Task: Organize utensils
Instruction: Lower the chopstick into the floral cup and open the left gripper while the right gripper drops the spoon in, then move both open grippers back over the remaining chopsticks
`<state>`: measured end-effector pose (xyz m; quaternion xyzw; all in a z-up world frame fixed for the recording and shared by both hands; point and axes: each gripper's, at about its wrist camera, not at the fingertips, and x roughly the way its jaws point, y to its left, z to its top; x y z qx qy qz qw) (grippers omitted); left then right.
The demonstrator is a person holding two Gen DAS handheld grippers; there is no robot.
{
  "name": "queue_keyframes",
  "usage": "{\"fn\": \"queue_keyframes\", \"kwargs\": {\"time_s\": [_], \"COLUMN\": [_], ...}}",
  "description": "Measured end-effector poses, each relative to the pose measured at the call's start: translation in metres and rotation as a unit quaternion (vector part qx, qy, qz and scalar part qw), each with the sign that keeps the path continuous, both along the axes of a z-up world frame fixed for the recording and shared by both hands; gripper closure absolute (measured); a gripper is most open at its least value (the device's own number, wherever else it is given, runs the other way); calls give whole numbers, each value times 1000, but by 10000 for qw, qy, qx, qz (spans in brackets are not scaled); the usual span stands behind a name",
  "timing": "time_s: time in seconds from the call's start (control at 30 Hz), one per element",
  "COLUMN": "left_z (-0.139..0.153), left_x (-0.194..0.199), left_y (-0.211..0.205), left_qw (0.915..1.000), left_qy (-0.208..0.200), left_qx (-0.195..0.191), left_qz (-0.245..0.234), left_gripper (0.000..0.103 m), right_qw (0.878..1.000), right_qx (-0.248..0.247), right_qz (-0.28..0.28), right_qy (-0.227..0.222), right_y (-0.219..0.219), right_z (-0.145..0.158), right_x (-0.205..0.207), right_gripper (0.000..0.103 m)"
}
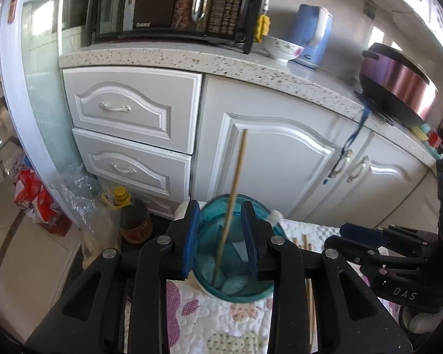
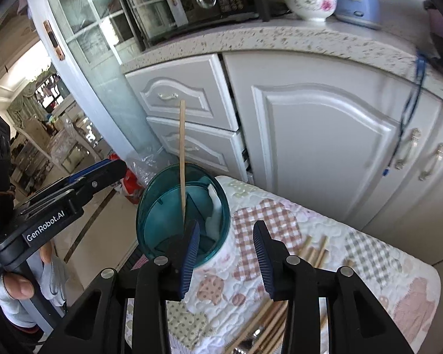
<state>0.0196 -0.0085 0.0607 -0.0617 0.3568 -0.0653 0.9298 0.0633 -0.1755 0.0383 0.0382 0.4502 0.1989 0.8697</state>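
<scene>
Left gripper (image 1: 221, 236) hovering directly over the teal utensil cup (image 1: 268, 290), jaws standing apart and pressing on nothing, one wooden chopstick (image 1: 231, 197) rising between the blue pads without touching either. Chopstick standing tilted inside the cup, lower end resting on the cup floor, upper end projecting well above the rim. Right gripper (image 2: 227, 253) sitting just beside the same cup (image 2: 221, 203), jaws likewise apart and empty, left pad overlapping the cup's near rim in view, contact not determinable. Cup standing near the edge of a quilted patchwork cloth (image 2: 369, 265). Further loose chopsticks (image 2: 316, 250) lying flat on the cloth beyond and beneath the right gripper. White paper or cloth scrap (image 2: 214, 209) lining the cup's inner wall. Beyond the cloth: oil bottle (image 1: 133, 221) with yellow cap standing on the floor, white cabinet drawers (image 1: 127, 109) and doors (image 1: 280, 162), speckled countertop (image 1: 192, 59) carrying a microwave (image 1: 168, 3), floral bowl (image 1: 282, 48), blue kettle (image 1: 310, 34) and a pot (image 1: 398, 85).
</scene>
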Motion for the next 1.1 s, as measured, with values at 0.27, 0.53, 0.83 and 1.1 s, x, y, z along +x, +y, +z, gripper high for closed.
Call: {"fn": "queue_keyframes", "kwargs": {"time_s": [0.27,0.53,0.83,1.1], "left_z": [2,-1,-10,-21], "left_x": [-31,-52,-61,-62], "left_y": [-34,-75,-113,-130], "left_qw": [9994,9977,9946,9926], "left_qy": [-45,-9,99,239], "left_qx": [114,194,322,396], "left_qz": [-312,-649,-981,-1125], "left_gripper": [73,73,73,72], "right_qw": [9990,9960,9929,9910], "right_qx": [-128,-225,-300,-285], "right_qz": [-356,-773,-1086,-1282], "right_qy": [-252,-381,-390,-263], "right_y": [-28,-60,-91,-110], "right_z": [11,16,12,0], "right_x": [-41,-77,-99,-108], "right_gripper": [65,63,62,60]}}
